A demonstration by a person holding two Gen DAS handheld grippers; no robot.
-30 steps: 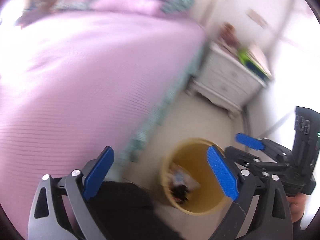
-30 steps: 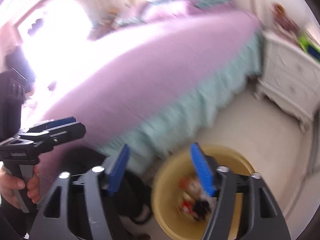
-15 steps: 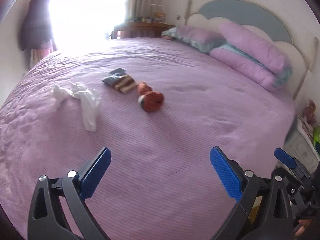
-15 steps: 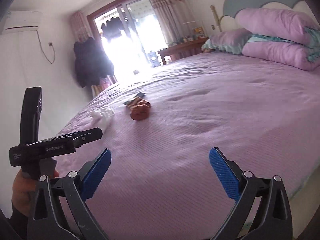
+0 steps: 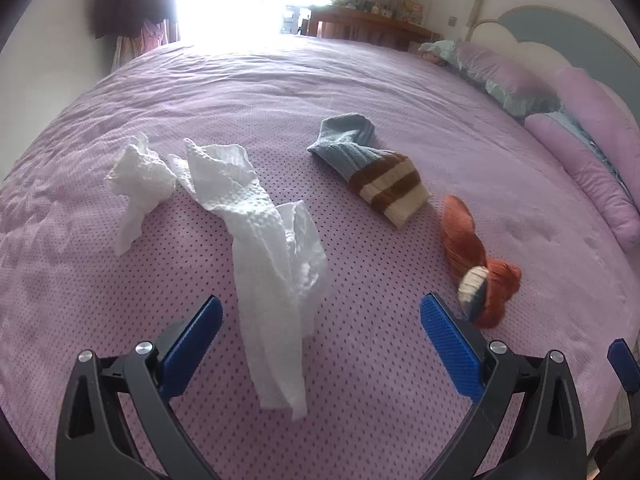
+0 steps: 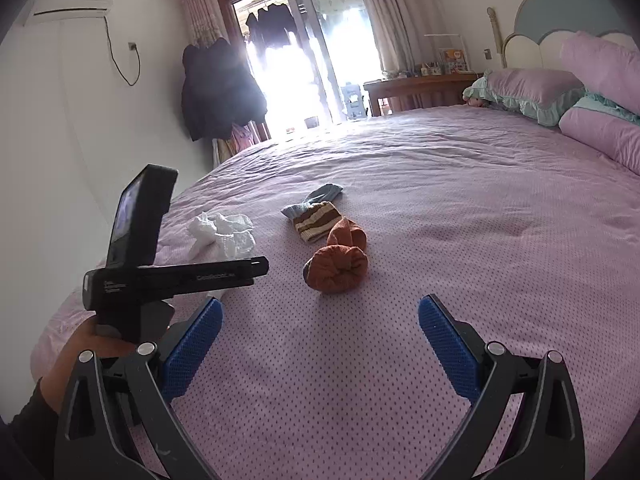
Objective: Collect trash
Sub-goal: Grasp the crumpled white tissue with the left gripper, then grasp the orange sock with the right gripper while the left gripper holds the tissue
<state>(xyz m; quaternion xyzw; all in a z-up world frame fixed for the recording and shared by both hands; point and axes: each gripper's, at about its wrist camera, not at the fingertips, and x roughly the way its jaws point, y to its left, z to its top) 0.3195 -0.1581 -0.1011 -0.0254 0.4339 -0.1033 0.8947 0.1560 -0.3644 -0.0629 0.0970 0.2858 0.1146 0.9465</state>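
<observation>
Two crumpled white paper towels lie on the purple bedspread (image 5: 400, 92): a long one (image 5: 272, 248) and a smaller wad (image 5: 140, 184) to its left. My left gripper (image 5: 320, 332) is open and empty, low over the bed, with the long towel's near end between its blue pads. The towels also show in the right wrist view (image 6: 226, 232). My right gripper (image 6: 320, 332) is open and empty, just short of an orange balled sock (image 6: 338, 264). The left gripper's body (image 6: 160, 276) shows at left there.
A blue and brown striped sock (image 5: 372, 168) and the orange sock (image 5: 476, 264) lie right of the towels. Purple pillows (image 6: 532, 92) and a headboard stand at the right. A wooden desk (image 6: 416, 88), a bright balcony door and hanging coats (image 6: 220, 88) are beyond the bed.
Both grippers swung up from the yellow bin on the floor to the bed top. The left one has moved in close over the paper towels. Both stayed open.
</observation>
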